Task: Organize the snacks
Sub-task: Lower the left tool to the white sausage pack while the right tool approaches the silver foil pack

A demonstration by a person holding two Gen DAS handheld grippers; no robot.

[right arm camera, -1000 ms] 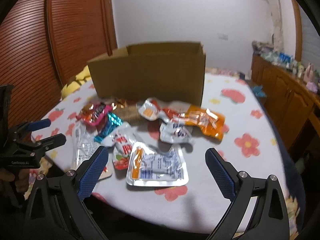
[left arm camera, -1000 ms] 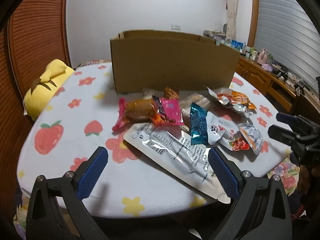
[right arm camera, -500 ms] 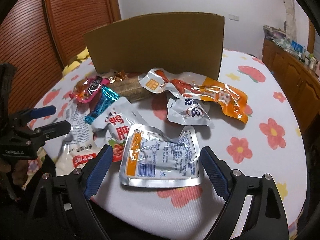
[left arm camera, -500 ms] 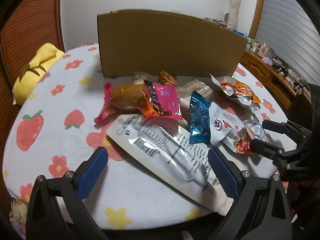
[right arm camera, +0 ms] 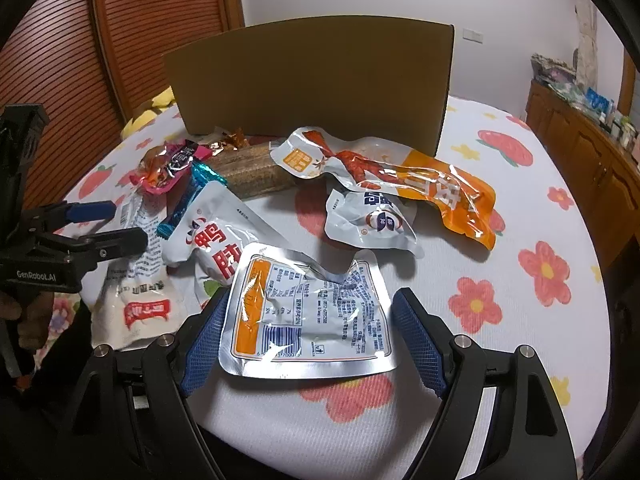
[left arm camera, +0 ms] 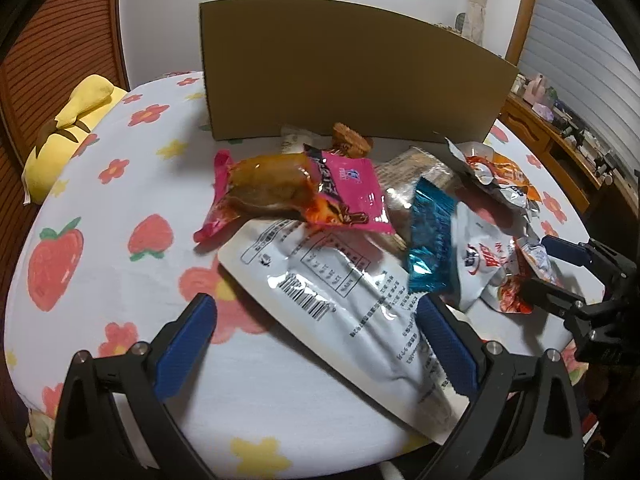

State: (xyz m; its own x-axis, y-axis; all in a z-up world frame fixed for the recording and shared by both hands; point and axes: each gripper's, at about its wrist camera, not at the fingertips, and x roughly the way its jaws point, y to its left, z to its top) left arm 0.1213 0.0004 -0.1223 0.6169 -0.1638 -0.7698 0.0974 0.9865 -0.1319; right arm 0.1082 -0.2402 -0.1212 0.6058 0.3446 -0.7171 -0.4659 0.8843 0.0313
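Snacks in crinkled plastic and foil packets lie heaped on the strawberry-and-flower-print cloth of the round bench (right arm camera: 532, 320), in front of the plain brown cardboard box (right arm camera: 312, 80). Nearest the right claw (right arm camera: 308, 344) is a flat silver foil pouch with an orange stripe and barcode (right arm camera: 308, 308); the claw's blue pads have just been closing and now flank its two sides, apparently not yet pressing, so nothing is held. It looks light, limp and slick (likely to buckle or slide if pinched at the middle), so the sealed edge seems the safer hold. The left claw (left arm camera: 320, 344) is spread wide over the long white printed pouch (left arm camera: 344, 304), gripping nothing; that one seems floppier and partly pinned under the pink wrapper holding a brown piece (left arm camera: 296, 196) and the teal foil packet (left arm camera: 432, 248). The box's inside is hidden from both views, so I cannot tell whether it already holds anything. The packets behind the pile against the box wall are largely covered, and the long pouch's near end is cut off behind a claw finger.
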